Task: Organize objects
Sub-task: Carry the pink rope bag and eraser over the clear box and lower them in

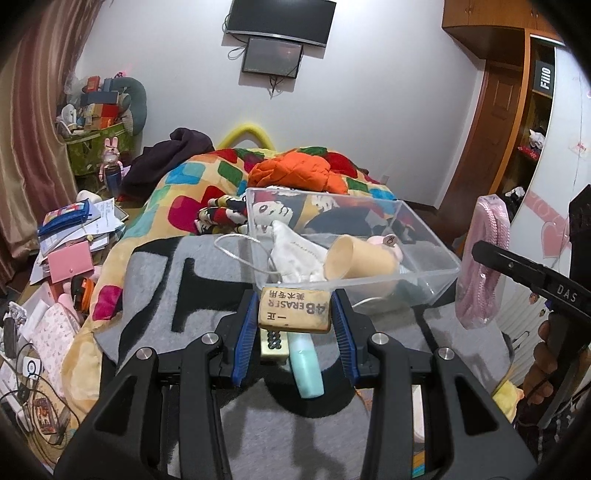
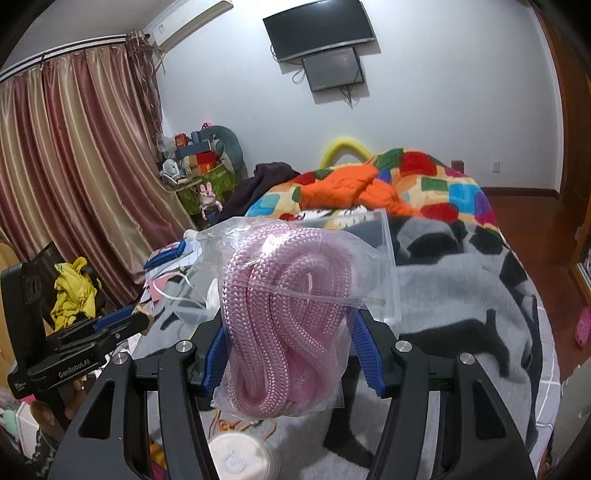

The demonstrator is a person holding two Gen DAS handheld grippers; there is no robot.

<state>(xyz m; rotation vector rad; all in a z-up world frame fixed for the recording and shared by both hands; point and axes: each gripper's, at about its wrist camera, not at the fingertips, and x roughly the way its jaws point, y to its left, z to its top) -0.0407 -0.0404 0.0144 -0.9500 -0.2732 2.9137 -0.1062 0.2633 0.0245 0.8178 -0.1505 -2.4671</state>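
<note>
We see a bedroom, with a bed covered by a grey and black blanket and, farther back, a bright patchwork quilt with an orange padded jacket heaped on it. A white wall behind carries two dark screens, striped curtains hang on the window side, and wooden cabinets stand on the other. A clear plastic box sits on the blanket near the middle of the bed, holding a white cloth pouch, a beige paper cup lying on its side with its mouth toward us, and something pink behind it. The left gripper is clamped on a worn tan eraser, held just in front of the box's near rim, its long axis running crosswise from pad to pad and its printed face toward the camera, upside down. Below it on the blanket lie a mint tube and a small cream block. The right gripper is closed on a clear bag of coiled pink rope, which stands tall between the blue pads, its long axis roughly upright, to the right of the box. The bed's left edge is crowded with papers, a pink wallet and cables; bare grey blanket lies open to the right of the box.
</note>
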